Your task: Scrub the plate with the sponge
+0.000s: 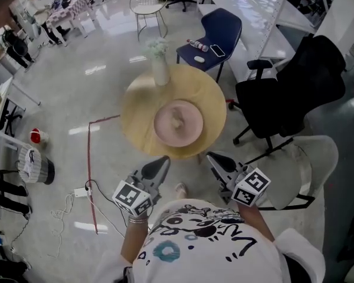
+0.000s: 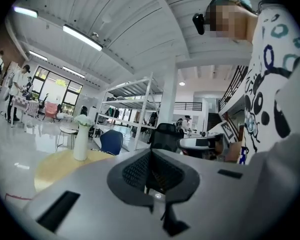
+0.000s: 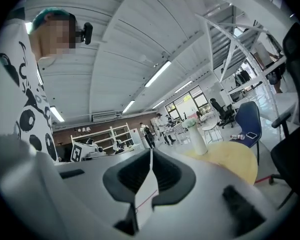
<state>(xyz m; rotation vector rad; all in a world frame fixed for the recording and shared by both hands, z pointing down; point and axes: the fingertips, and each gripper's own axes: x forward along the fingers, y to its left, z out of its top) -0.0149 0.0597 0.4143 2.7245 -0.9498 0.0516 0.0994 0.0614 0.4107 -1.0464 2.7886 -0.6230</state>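
Note:
A pink plate (image 1: 165, 132) lies in the middle of a round wooden table (image 1: 135, 105). A small pale sponge (image 1: 178, 121) rests at its centre. Both grippers hang near the person's body, short of the table's near edge and touching nothing. My left gripper (image 1: 163, 160) points toward the table with its jaws together and nothing in them. My right gripper (image 1: 211, 156) is likewise shut and empty. In the left gripper view the jaws (image 2: 150, 156) meet in a line; in the right gripper view the jaws (image 3: 150, 156) do too. Neither gripper view shows the plate.
A white vase (image 1: 159, 69) with pale flowers stands at the table's far edge. Behind it is a blue chair (image 1: 215, 34) with small things on the seat. A black office chair (image 1: 295, 93) and a grey chair (image 1: 310, 164) stand to the right. A red cable (image 1: 89, 158) runs along the floor on the left.

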